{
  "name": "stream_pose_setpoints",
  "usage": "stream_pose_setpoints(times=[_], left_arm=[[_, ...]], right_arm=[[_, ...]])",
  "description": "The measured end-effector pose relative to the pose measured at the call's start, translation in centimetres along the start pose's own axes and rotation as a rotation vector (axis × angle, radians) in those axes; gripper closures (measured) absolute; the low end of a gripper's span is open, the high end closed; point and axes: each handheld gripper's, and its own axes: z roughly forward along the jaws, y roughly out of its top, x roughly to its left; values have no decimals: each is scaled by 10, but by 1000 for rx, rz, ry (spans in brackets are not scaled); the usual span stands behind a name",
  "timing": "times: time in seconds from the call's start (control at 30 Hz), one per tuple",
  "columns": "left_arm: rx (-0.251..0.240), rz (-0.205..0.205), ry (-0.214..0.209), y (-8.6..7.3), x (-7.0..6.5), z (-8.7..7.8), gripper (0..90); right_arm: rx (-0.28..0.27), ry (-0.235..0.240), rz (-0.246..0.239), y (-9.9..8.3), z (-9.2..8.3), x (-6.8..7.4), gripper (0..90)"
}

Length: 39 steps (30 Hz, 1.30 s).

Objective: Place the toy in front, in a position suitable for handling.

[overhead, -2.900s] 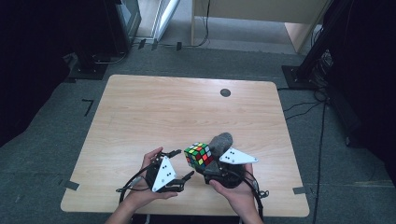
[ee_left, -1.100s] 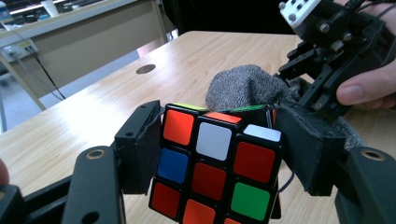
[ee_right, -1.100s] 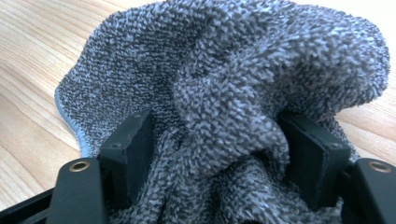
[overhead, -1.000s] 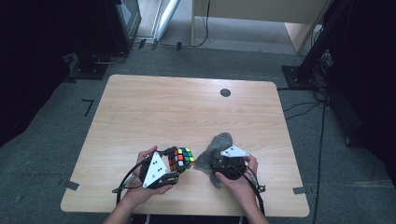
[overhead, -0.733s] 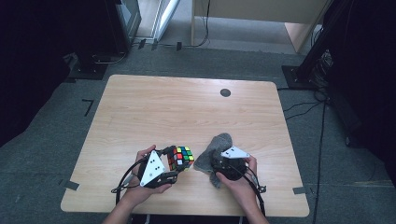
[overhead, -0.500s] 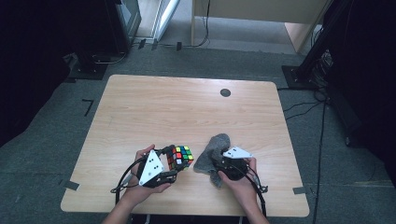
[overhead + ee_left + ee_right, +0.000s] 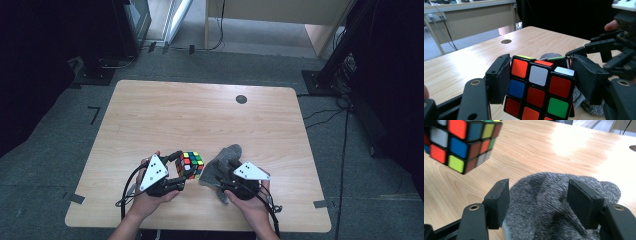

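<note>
**Cube Clamped at Left, Grey Cloth Between Parted Jaws at Right**

Seen near the front edge of the light wooden counter (image 7: 210,115): two hands, each with a hand-held gripper, close together. At the left, the left hand-held gripper (image 7: 181,167), topped by its grey three-cornered plate, pointed toward the middle of the counter. Clamped between its two black jaws: a Rubik's cube (image 7: 189,164), pads pressed flat against opposite sides, as shown plainly in the left gripper view (image 7: 540,86). Held tilted and lifted clear of the wood, with red, white, blue and green stickers turned toward that camera. Just beside the cube, to its right and about touching it from above: a crumpled grey knitted cloth (image 7: 220,167), lying on the counter. Behind the cloth, the right hand-held gripper (image 7: 226,176), pointed leftward at the cube. Jaws apart, having just been widening, with the cloth (image 7: 554,205) bunched up between the pads; left pad clear of the fabric, right pad close against it, contact there impossible to judge. In the right gripper view, the cube (image 7: 461,142) hung above the wood at upper left. Farther back, well apart from both hands: a small dark round grommet (image 7: 241,99) set into the counter near its far edge.
</note>
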Motion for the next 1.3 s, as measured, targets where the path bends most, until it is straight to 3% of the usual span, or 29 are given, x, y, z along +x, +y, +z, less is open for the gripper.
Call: stream_pose_setpoints(times=[0.17,0.27,0.4,0.47,0.5,0.53,0.57,0.63,0.7,0.73,0.77,0.8,0.83,0.87,0.93,1.0,1.07,1.17,1.3], left_arm=[[7,-8,-3,-1,1,1,347],[3,1,-22,-2,-1,2,347],[-8,1,-38,-1,-2,1,347],[-8,-3,-41,-1,-2,1,347],[-9,-7,-42,-1,-1,1,348],[-11,-12,-43,-1,-1,0,347],[-12,-12,-44,-1,-1,0,347],[-12,-4,-47,-1,-1,0,347],[-5,18,-46,-2,-3,0,347],[-5,18,-46,-2,-3,0,347],[9,48,-46,-4,-5,2,347],[9,48,-46,-4,-5,2,347],[23,77,-55,-5,-9,5,347],[28,92,-63,-6,-12,6,347],[35,119,-88,-7,-19,9,347],[43,149,-107,-7,-26,11,348],[44,163,-115,-8,-30,12,348],[48,181,-138,-8,-36,14,348],[43,181,-139,-7,-34,12,352]], right_arm=[[39,-5,2,-2,5,1,329],[134,-9,24,-14,19,-7,312],[201,-31,11,-21,26,-7,365],[232,-47,-19,-24,29,-5,524],[234,-44,-22,-25,29,-6,524],[230,-31,-10,-25,28,-7,699],[228,1,8,-24,27,-9,750],[206,76,50,-22,24,-14,804],[149,88,34,-15,16,-14,815],[149,88,34,-15,16,-14,815],[36,95,46,-1,0,-15,816],[36,95,46,-1,0,-15,816],[-70,120,65,10,-14,-17,816],[-123,136,70,15,-22,-16,815],[-202,188,71,25,-34,-11,812],[-250,272,64,33,-41,-3,808],[-255,344,42,39,-43,7,804],[-181,389,26,41,-36,15,801],[-107,317,60,30,-26,4,801]])
